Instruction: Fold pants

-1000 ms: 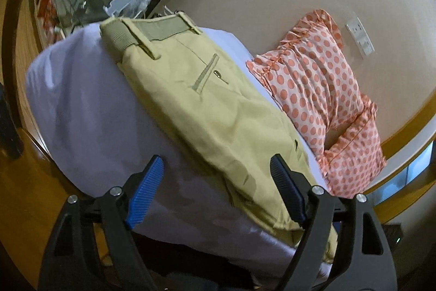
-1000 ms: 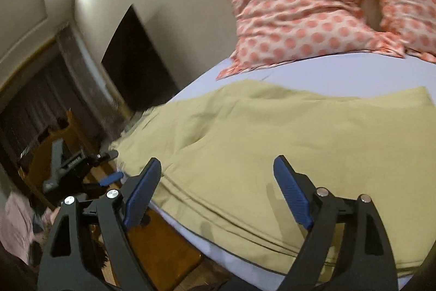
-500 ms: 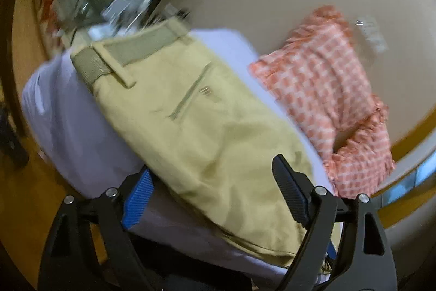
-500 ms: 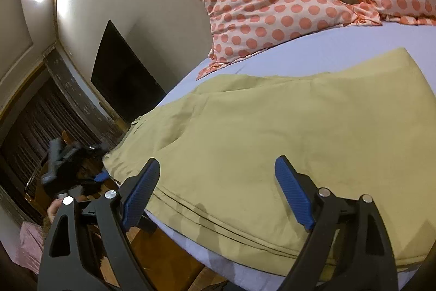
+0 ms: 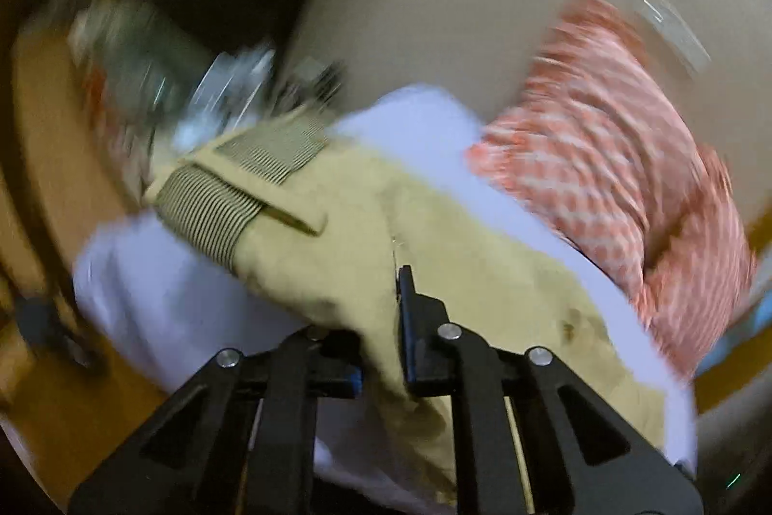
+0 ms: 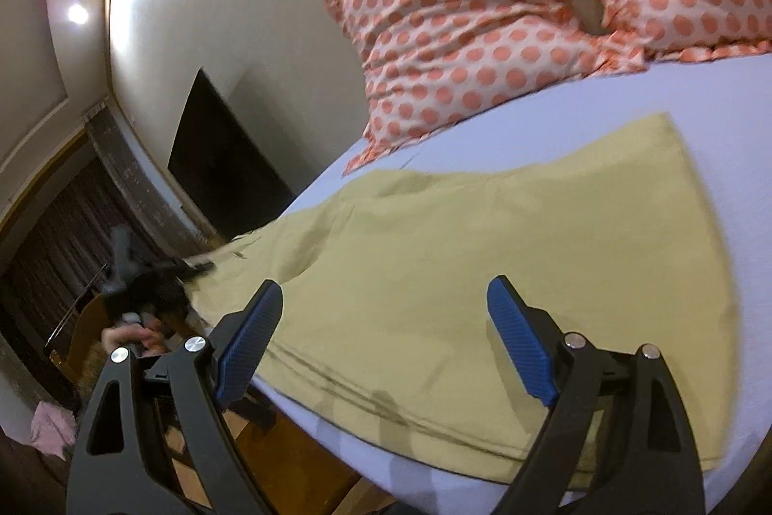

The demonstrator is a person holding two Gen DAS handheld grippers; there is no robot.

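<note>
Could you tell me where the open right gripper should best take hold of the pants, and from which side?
Probably the doubled leg hem lying along the near edge of the bed. The right gripper is open above it, so come in from the bedside, one finger under the stacked layers. The left gripper is shut on the pants near the waistband.

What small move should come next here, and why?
Probably bring the right hand-held gripper down onto the near hem of the khaki pants and close it. The left hand-held gripper is already shut on the fabric near the waistband, while the right one hangs open above the hem, holding nothing.
</note>
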